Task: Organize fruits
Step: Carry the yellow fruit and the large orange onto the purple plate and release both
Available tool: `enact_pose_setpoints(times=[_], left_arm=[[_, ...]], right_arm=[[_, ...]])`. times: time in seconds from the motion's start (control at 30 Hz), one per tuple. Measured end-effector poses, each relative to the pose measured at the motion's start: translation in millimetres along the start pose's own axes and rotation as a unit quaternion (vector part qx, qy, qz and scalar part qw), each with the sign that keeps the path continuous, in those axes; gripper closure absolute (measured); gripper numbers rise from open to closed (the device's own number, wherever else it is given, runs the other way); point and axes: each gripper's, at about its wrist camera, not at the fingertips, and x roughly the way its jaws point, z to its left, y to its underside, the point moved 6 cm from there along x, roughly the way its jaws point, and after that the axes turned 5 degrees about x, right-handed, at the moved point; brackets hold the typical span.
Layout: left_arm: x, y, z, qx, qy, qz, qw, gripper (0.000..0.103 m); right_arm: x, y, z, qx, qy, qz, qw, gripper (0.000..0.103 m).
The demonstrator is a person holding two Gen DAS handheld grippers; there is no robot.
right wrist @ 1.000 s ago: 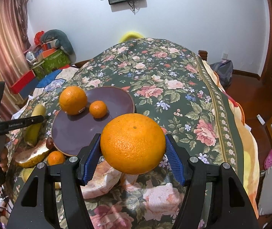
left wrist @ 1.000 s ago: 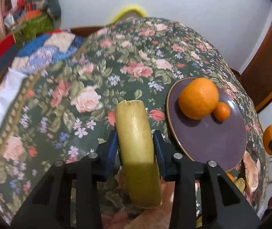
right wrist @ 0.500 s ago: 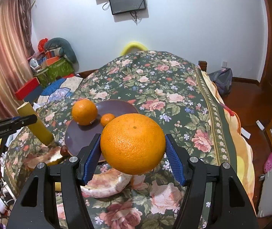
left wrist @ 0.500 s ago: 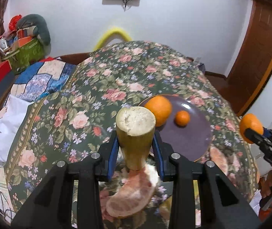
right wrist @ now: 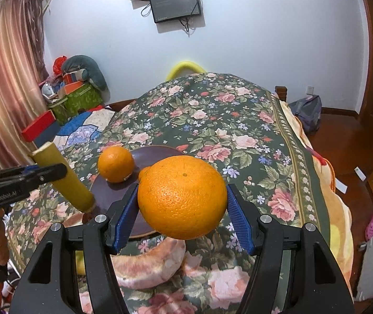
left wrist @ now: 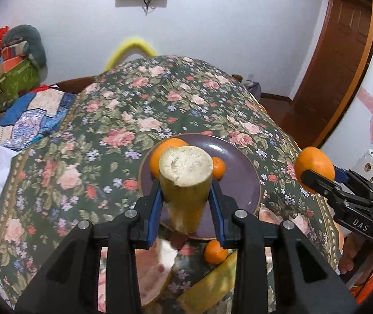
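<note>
My left gripper [left wrist: 186, 209] is shut on a yellow-green stalk piece [left wrist: 185, 183] with a pale cut end, held tilted above the near edge of the purple plate [left wrist: 241, 180]. It also shows in the right wrist view [right wrist: 63, 178]. My right gripper [right wrist: 182, 217] is shut on a large orange [right wrist: 182, 196], held in the air to the right of the plate; it shows in the left wrist view [left wrist: 314, 167] too. On the plate [right wrist: 157, 154] lie an orange [right wrist: 115, 163] and a small mandarin [left wrist: 219, 167].
The plate sits on a floral blanket [left wrist: 123, 120] over a bed. Near the front lie a pink-fleshed pomelo peel [right wrist: 147, 267], a small orange [left wrist: 215, 252] and a yellow piece [left wrist: 207, 285]. Boxes and bags [right wrist: 73, 91] stand at the back left, a wooden door [left wrist: 343, 60] at the right.
My left gripper has lifted and tipped up with the stalk, moving right over the plate's near edge. The right gripper has risen a little with its orange.
</note>
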Motion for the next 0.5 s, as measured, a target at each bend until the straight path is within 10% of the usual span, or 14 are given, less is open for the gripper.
enact_pose_setpoints(times=[0.5], left_arm=[[55.3, -16.4, -24.1, 0.035, 0.004, 0.028, 0.9990, 0.069]], right_arm=[[52.2, -0.6, -1.9, -0.013, -0.010, 0.046, 0.999, 0.041]])
